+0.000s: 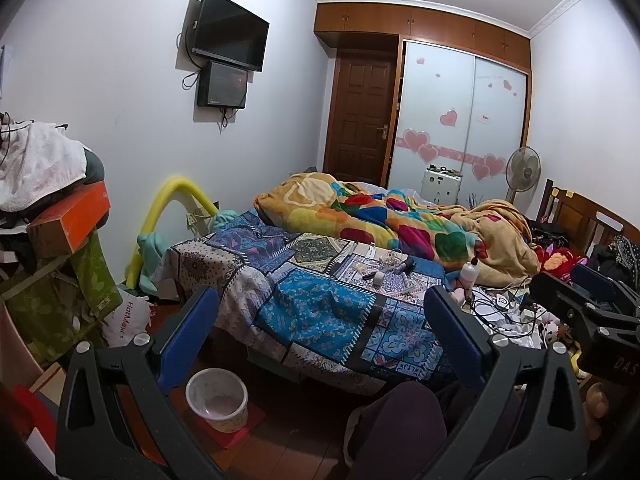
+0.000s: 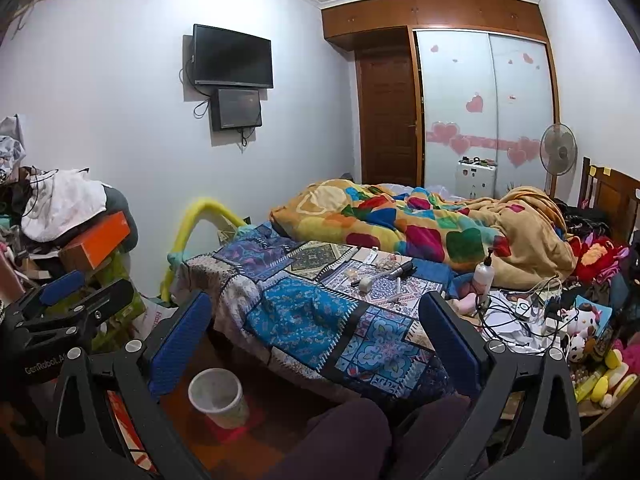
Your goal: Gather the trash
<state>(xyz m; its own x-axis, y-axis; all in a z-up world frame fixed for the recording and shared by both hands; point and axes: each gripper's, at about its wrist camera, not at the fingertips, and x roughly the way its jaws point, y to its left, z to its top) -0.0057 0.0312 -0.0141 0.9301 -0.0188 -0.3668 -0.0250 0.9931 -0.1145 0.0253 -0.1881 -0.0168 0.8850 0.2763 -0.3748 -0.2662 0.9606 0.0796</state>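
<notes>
A small pale waste bin [image 1: 217, 399] stands on the floor by the bed's near corner; it also shows in the right wrist view [image 2: 218, 397]. Small loose items [image 1: 390, 270] lie on the patterned bedspread [image 1: 320, 304], among them a tape roll [image 2: 365, 284] and a dark cylinder [image 2: 402, 269]. My left gripper [image 1: 320, 320] is open and empty, held above the floor before the bed. My right gripper [image 2: 316, 320] is open and empty beside it. Each gripper shows at the edge of the other's view.
A colourful quilt [image 1: 380, 216] is heaped on the far bed. Cables, chargers and soft toys [image 2: 560, 320] crowd the right side. A white pump bottle [image 2: 485, 274] stands there. Stacked boxes and clothes [image 1: 52, 216] fill the left. A fan [image 1: 522, 170] stands by the wardrobe.
</notes>
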